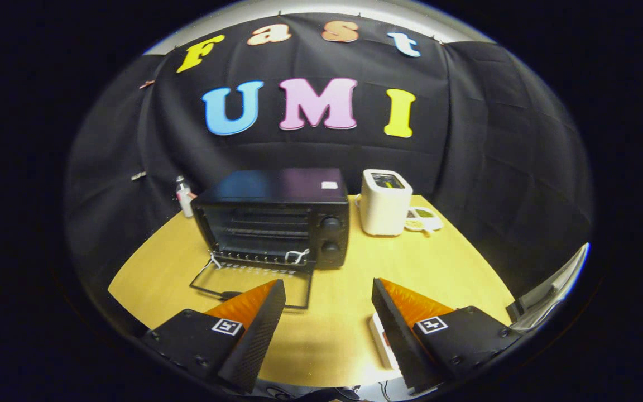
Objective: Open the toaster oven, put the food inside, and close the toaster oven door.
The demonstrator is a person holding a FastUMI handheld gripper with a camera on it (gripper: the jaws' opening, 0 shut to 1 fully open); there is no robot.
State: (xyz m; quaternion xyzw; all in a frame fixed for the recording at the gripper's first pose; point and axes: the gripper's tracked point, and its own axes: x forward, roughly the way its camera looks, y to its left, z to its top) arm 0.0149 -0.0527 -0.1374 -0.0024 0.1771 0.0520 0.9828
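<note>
A black toaster oven stands on the wooden table, beyond my fingers and a little left. Its glass door is folded down flat onto the table, and the wire rack inside is exposed. Two round knobs sit on its right side. My gripper hovers over the table in front of the oven, open wide, with nothing between its orange and black fingers. A white and red item, perhaps the food, lies on the table under the right finger, mostly hidden.
A white pop-up toaster stands right of the oven, with a small white dish of greenish items behind it. A small bottle stands at the oven's back left corner. Bare table lies between my fingers and the oven.
</note>
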